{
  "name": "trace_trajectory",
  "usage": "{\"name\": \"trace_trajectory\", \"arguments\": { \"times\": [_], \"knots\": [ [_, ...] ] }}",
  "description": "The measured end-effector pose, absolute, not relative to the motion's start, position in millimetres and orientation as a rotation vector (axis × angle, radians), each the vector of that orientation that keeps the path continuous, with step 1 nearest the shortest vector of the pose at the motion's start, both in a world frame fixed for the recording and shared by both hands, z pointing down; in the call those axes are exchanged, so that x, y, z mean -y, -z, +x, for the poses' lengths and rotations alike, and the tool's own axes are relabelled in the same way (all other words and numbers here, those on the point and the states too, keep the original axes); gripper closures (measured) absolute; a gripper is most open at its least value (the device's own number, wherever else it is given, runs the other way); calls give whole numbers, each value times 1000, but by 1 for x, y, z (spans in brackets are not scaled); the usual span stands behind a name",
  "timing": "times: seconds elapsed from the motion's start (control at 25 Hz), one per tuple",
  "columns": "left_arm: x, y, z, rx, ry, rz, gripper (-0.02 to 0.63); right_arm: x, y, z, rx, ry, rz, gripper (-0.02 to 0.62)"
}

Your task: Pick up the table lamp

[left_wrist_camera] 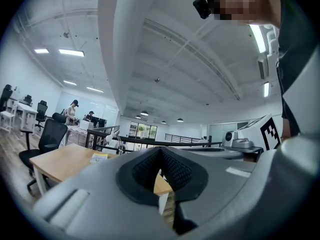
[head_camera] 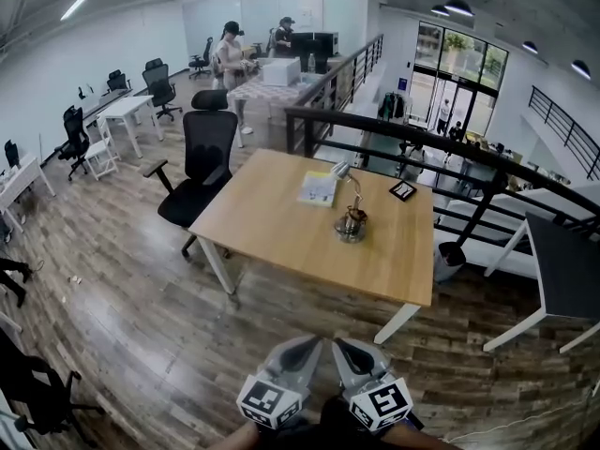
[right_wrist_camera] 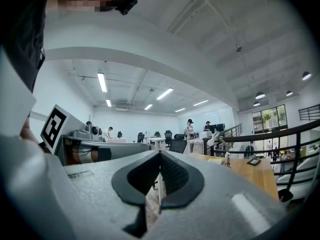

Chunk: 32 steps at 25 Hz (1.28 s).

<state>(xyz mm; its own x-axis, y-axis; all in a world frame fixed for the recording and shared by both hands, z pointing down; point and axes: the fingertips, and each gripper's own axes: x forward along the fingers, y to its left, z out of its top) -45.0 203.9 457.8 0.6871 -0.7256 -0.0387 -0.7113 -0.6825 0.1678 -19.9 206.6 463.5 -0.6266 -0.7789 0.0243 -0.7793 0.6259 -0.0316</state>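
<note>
The table lamp [head_camera: 351, 210] stands upright near the middle of the wooden table [head_camera: 281, 223], its silver head on a curved neck over a round metal base. It is small and far off in the left gripper view [left_wrist_camera: 111, 137] and the right gripper view [right_wrist_camera: 216, 139]. My left gripper [head_camera: 305, 346] and right gripper [head_camera: 345, 348] are side by side at the bottom of the head view, over the floor and well short of the table's near edge. Both point level toward the table. The left gripper [left_wrist_camera: 160, 171] and the right gripper [right_wrist_camera: 160, 176] each have their pads together with nothing between them.
A booklet [head_camera: 318, 188] and a small black device [head_camera: 402, 190] lie on the table by the lamp. A black office chair [head_camera: 202, 162] stands at its left end, a black railing [head_camera: 422, 143] runs behind it, and a dark bin [head_camera: 450, 261] and white tables [head_camera: 562, 270] are at right. Two people [head_camera: 230, 54] stand far back.
</note>
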Motion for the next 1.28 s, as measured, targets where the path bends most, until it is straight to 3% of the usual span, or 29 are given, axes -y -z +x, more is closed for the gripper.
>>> {"name": "trace_trajectory", "arguments": {
  "times": [0.32, 0.84, 1.28],
  "knots": [
    [-126, -453, -27, 1268, 172, 2747, 604, -128, -454, 2, 2868, -31, 1303, 592],
    [1, -451, 61, 1264, 189, 2720, 604, 3, -450, 90, 2870, -43, 1283, 592],
    [77, -458, 82, 1192, 146, 2730, 604, 77, -467, 115, 2830, -129, 1369, 592]
  ]
}}
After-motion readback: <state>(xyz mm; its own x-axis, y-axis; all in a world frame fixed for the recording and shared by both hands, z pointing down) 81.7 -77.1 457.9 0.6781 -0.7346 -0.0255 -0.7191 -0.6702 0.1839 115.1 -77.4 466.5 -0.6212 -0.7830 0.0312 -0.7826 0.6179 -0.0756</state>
